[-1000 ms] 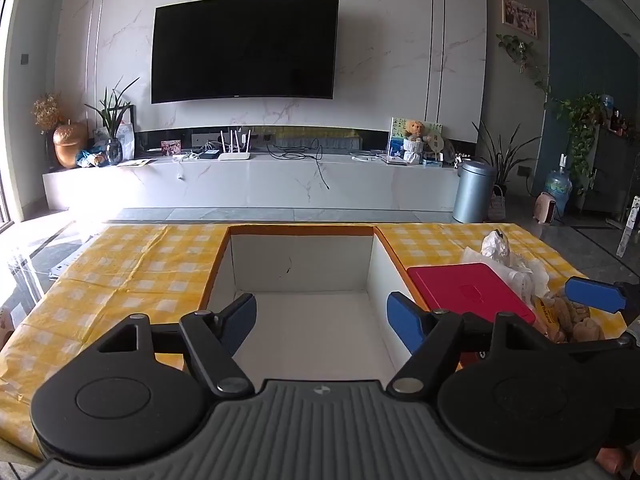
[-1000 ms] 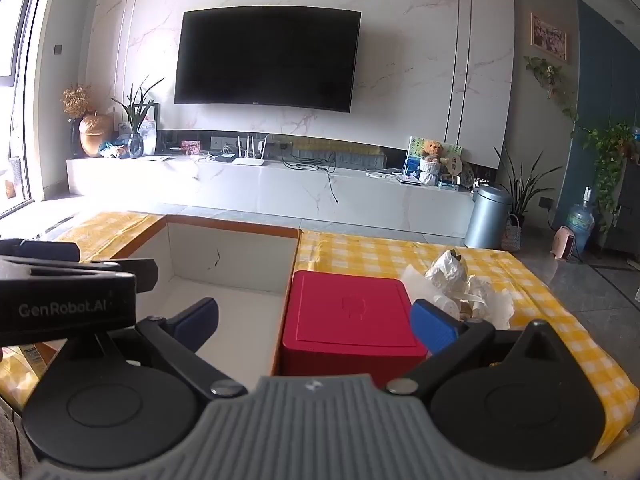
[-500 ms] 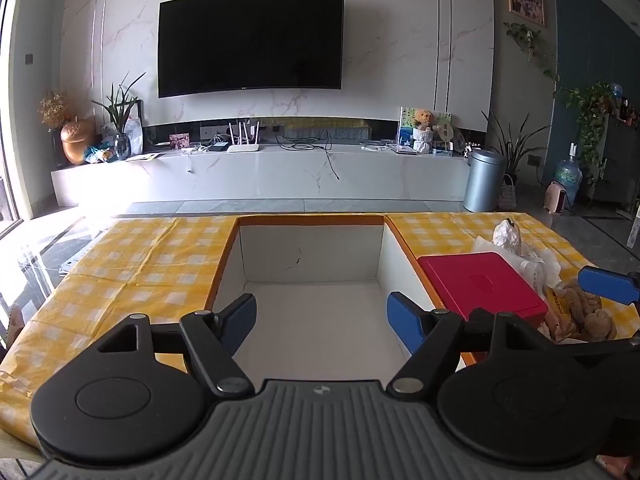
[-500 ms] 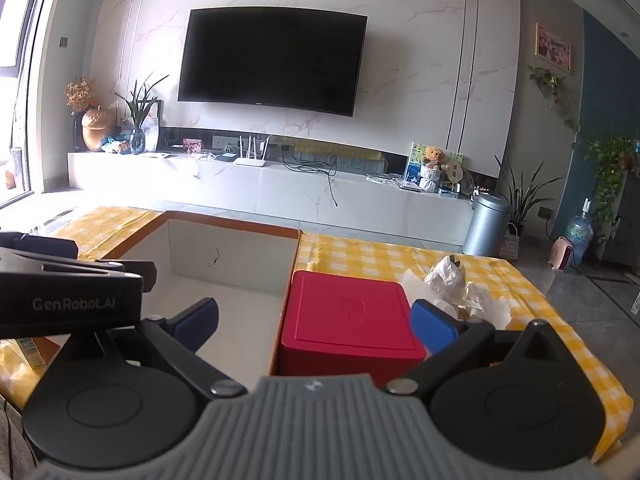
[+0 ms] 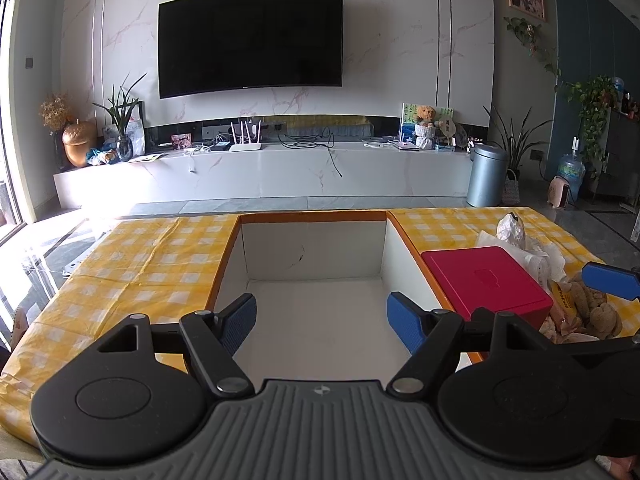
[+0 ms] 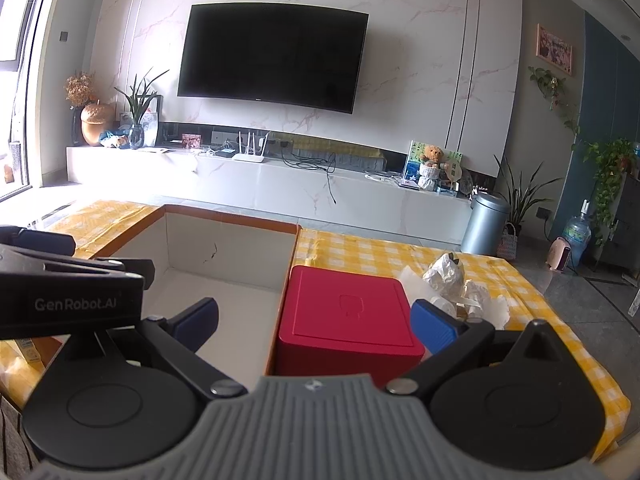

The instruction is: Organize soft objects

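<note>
On the desk (image 5: 132,264), covered with a yellow checked cloth, one open box (image 5: 316,320) with white walls and an orange rim sits in the middle. The left gripper (image 5: 322,322) hangs over the box's near part, its two blue fingers (image 5: 240,322) spread wide with nothing between them but the bare box floor.

Just right of the box, against its right rim, stands one red case (image 6: 348,316), lid closed. The right gripper (image 6: 314,324) hovers over the box's right rim and the case's near edge; its fingers (image 6: 434,328) are also wide apart and grip nothing, one over the box, the other beside the case's right side.

Toward the desk's right edge lies the soft heap: one brown plush toy (image 5: 596,312) at the near right, right of the case and outside both grippers, and behind it crumpled white bags (image 6: 452,280); their number I cannot tell.
</note>
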Tool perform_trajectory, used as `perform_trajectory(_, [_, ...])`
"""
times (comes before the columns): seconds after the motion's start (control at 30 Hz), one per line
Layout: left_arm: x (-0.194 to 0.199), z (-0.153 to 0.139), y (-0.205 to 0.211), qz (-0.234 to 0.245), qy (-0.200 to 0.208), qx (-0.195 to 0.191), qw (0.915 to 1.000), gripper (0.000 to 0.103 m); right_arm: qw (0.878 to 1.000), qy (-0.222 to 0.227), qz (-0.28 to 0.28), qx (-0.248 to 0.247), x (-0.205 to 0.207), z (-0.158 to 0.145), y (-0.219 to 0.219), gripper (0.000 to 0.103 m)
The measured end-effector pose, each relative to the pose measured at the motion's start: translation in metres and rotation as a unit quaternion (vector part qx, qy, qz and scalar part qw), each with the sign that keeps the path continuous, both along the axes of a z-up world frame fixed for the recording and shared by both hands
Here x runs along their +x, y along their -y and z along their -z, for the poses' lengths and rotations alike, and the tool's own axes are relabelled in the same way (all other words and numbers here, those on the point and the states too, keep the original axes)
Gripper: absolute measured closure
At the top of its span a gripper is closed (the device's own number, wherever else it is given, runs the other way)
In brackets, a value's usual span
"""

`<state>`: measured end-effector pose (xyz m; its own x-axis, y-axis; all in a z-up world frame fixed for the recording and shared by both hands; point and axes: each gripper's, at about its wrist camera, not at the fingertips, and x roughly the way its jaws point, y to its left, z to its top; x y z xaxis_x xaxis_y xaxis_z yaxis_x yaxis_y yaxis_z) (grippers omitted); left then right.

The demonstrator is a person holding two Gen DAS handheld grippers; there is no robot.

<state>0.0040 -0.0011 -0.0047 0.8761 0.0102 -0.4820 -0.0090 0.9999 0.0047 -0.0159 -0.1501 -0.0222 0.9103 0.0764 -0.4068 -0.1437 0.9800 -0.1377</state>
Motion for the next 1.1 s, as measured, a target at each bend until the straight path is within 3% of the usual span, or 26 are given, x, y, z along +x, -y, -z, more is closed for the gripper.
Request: perform_trajectory(1.1, [0.0022, 0.0055, 0.0018, -0.005, -0.012, 0.008, 0.9999, 0.015, 1.0, -0.012, 0.002, -0.007, 0.0054, 0.0013, -0.0009, 0.003])
